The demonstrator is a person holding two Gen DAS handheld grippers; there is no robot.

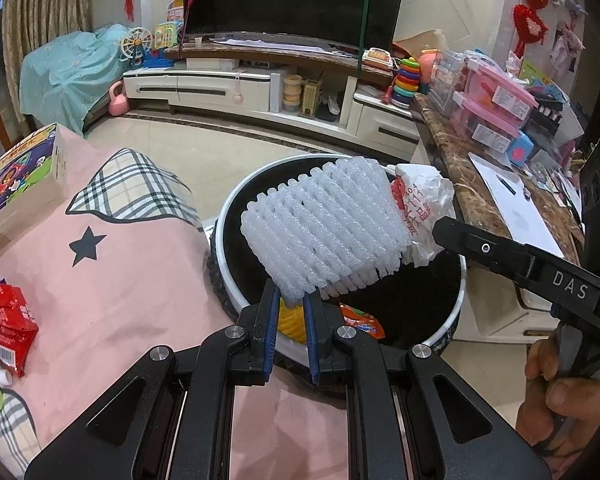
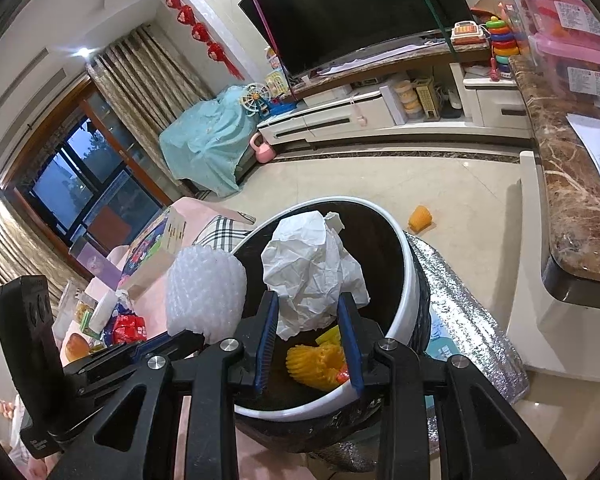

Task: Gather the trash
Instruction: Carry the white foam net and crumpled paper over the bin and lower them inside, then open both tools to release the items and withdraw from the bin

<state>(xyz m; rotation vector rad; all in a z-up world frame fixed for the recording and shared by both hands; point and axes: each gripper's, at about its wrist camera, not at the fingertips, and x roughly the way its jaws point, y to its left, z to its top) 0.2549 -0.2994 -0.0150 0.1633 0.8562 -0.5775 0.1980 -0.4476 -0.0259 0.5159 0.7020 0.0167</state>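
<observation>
- The foam net (image 1: pixel 324 224) is pinched at its lower edge by the nearly closed left gripper (image 1: pixel 292 304) and held over the bin (image 1: pixel 456 312).
- The bag (image 2: pixel 312 272), crumpled and white, is clamped in the right gripper (image 2: pixel 309 320), also above the bin mouth.
- Net and bag are seen touching in the left view; if one is released first, it could be snagged and dragged out over the rim.
- The net, being light, could be dropped onto the cloth (image 1: pixel 140 264) if it is let go too near the rim.
- Red print on the bag is shown only in the left view.
- The yellow net (image 2: pixel 316 364) at the bin bottom is shown clearly only in the right view, as is a yellow piece (image 2: pixel 420 218) on the floor.
</observation>
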